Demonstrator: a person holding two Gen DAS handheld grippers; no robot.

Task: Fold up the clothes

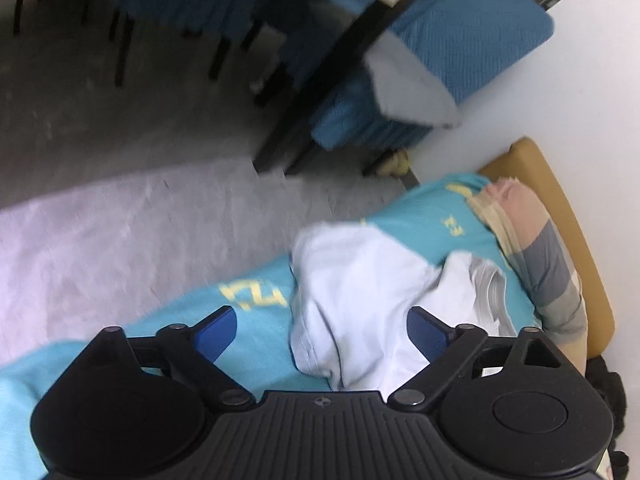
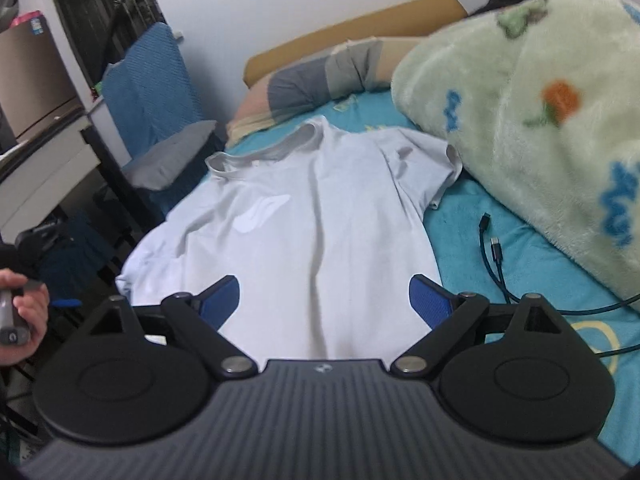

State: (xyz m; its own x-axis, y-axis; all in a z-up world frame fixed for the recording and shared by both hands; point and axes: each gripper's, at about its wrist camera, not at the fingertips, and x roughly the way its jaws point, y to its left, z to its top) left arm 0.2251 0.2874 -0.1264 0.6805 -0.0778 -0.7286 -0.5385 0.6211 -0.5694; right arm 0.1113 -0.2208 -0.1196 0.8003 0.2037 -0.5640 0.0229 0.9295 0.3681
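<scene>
A pale white T-shirt (image 2: 312, 216) with a white logo lies spread front-up on the turquoise bed sheet (image 2: 520, 256), collar toward the pillow. My right gripper (image 2: 324, 300) is open and empty, its blue pads hovering over the shirt's lower hem. In the left wrist view the same shirt (image 1: 360, 300) appears bunched at the bed's edge. My left gripper (image 1: 320, 332) is open and empty, just above that part of the shirt, with the right pad over the cloth.
A green fleece blanket (image 2: 540, 120) fills the right of the bed. A dark USB cable (image 2: 496, 256) lies on the sheet beside the shirt. A striped pillow (image 2: 320, 76) and tan headboard (image 2: 352, 28) are at the far end. A blue chair (image 1: 460, 52) stands beside the bed.
</scene>
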